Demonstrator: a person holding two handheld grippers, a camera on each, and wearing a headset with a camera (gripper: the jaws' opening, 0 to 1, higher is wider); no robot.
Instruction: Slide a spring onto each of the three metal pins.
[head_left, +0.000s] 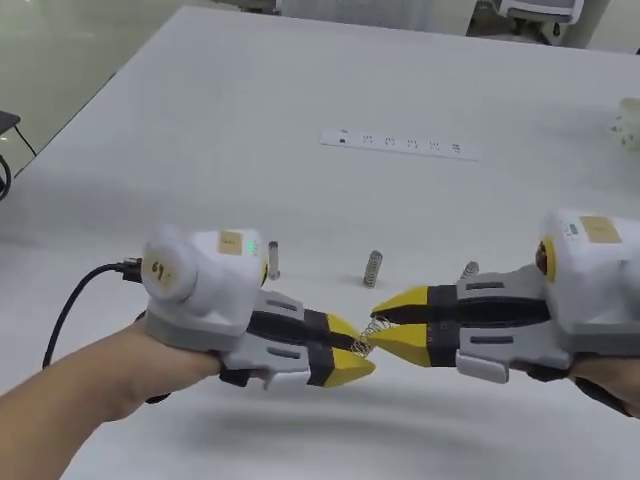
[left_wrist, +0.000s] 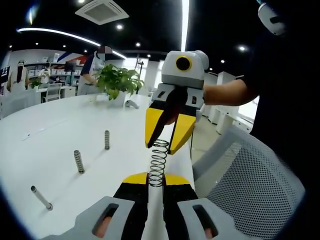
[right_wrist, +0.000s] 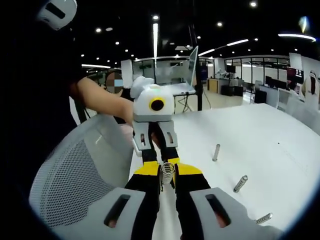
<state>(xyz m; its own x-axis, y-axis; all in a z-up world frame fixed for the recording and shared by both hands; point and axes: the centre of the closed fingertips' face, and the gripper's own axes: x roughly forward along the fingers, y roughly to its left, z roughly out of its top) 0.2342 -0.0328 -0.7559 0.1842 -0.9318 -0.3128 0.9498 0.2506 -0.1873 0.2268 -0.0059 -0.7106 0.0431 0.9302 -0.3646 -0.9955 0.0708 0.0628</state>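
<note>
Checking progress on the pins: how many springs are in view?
3. One spring spans between the left gripper and right gripper; one sits on the middle pin, one on the right-hand pin, partly hidden.

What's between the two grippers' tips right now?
A spring spans the gap from the left gripper to the right gripper; the left gripper view shows it most clearly.

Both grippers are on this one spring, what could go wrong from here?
The spring is pinched at its ends between the left gripper and right gripper, off the table; a slip could flick it away. With both ends gripped, neither end is free to go over the bare pin.
</note>
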